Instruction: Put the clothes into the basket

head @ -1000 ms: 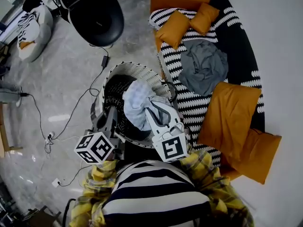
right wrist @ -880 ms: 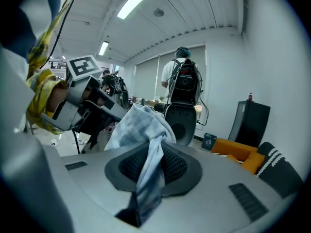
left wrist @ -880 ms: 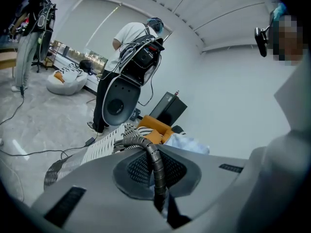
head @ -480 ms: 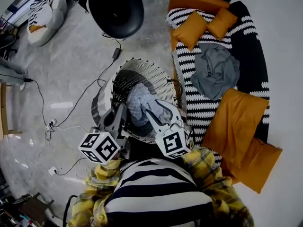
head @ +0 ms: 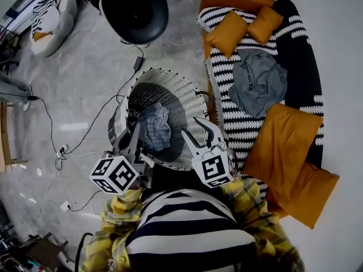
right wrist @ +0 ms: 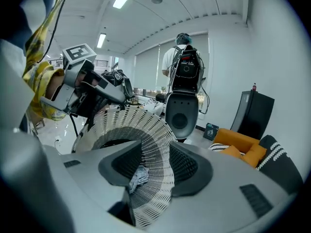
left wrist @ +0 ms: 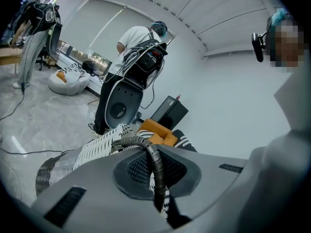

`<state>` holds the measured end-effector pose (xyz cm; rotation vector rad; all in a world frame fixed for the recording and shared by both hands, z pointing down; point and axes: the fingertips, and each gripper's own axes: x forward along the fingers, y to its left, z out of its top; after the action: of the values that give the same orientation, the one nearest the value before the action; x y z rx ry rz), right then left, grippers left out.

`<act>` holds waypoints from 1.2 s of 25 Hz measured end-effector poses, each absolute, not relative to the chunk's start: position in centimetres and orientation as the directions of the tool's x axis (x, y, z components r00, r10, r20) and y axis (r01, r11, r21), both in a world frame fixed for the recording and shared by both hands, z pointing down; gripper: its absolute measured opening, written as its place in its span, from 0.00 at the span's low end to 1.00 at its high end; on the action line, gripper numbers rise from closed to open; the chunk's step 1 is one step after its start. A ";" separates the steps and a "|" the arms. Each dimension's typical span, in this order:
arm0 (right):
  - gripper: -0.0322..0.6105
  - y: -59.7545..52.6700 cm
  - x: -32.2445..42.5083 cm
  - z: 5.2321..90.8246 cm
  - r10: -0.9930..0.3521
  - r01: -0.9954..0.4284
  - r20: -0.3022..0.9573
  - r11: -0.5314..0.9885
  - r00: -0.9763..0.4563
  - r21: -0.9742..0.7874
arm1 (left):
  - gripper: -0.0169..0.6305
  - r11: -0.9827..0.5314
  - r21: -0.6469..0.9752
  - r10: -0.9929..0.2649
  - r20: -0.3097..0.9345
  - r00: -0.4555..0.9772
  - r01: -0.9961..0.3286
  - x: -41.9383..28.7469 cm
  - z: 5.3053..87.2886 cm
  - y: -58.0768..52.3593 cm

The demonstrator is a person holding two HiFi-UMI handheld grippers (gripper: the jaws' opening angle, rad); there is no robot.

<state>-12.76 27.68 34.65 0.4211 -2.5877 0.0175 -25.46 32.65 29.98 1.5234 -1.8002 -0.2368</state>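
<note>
A white woven basket [head: 170, 83] with a dark inside stands on the floor beside the sofa. A crumpled blue-grey garment [head: 154, 128] lies in it, also visible in the right gripper view [right wrist: 138, 177]. My right gripper [head: 198, 130] hangs over the basket's near right rim. Its jaws have just been opening and stand open with nothing held [right wrist: 150, 166]. My left gripper [head: 136, 132] is at the basket's near left rim, shut on the grey spiral-wrapped handle [left wrist: 153, 159]. A second, grey garment [head: 260, 81] lies on the sofa.
The sofa's black-and-white striped cover [head: 227, 123] carries orange cushions [head: 278, 135] [head: 227, 33]. A black chair [head: 136, 7] stands behind the basket. Cables [head: 85, 140] trail over the marble floor at the left. A person with a backpack [right wrist: 183, 57] stands beyond.
The blue-grey garment left the right gripper's jaws and dropped into the basket. The right jaws opened and the gripper sank a little. The left gripper stayed on the handle.
</note>
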 end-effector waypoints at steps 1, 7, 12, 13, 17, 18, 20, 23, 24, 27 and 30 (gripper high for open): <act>0.35 27.5 -12.7 34.7 -0.300 -0.308 0.493 0.949 -0.817 0.067 | 0.05 0.274 0.581 -0.908 0.418 -0.007 -0.766 -25.6 30.0 32.7; 0.35 26.0 -12.1 35.3 -0.368 -0.389 0.500 0.919 -0.784 0.067 | 0.05 0.256 0.597 -0.907 0.421 0.025 -0.761 -26.3 30.8 32.0; 0.35 24.3 -11.2 35.8 -0.457 -0.492 0.502 0.868 -0.735 0.071 | 0.05 0.194 0.604 -0.902 0.420 0.102 -0.773 -26.3 31.5 29.9; 0.35 24.0 -10.9 35.8 -0.473 -0.511 0.500 0.857 -0.725 0.071 | 0.05 0.184 0.602 -0.900 0.422 0.113 -0.777 -26.2 31.6 29.5; 0.35 22.1 -8.7 35.9 -0.538 -0.596 0.511 0.801 -0.670 0.062 | 0.05 0.148 0.586 -0.888 0.434 0.155 -0.797 -25.7 31.9 27.7; 0.35 21.5 -8.1 36.0 -0.554 -0.616 0.516 0.785 -0.653 0.062 | 0.05 0.141 0.582 -0.884 0.439 0.163 -0.801 -25.6 31.9 27.1; 0.35 19.9 -6.8 36.2 -0.584 -0.655 0.526 0.752 -0.618 0.066 | 0.05 0.133 0.577 -0.877 0.447 0.176 -0.806 -25.5 31.9 25.9; 0.35 16.7 -4.5 37.1 -0.625 -0.711 0.543 0.699 -0.561 0.070 | 0.05 0.129 0.570 -0.868 0.460 0.185 -0.812 -25.4 32.0 23.9; 0.35 15.6 -3.7 37.5 -0.638 -0.730 0.546 0.680 -0.544 0.068 | 0.05 0.132 0.565 -0.867 0.464 0.182 -0.814 -25.4 32.1 23.2; 0.35 12.4 -1.1 38.8 -0.663 -0.774 0.558 0.630 -0.499 0.057 | 0.05 0.155 0.546 -0.864 0.479 0.155 -0.824 -25.4 32.6 21.2; 0.35 9.0 1.7 40.4 -0.676 -0.808 0.574 0.588 -0.462 0.042 | 0.05 0.177 0.523 -0.859 0.496 0.129 -0.834 -24.8 33.4 19.5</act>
<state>1.66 8.96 40.38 1.1765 -2.2734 0.3189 -24.81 19.46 33.41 1.6289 -1.6751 -0.0407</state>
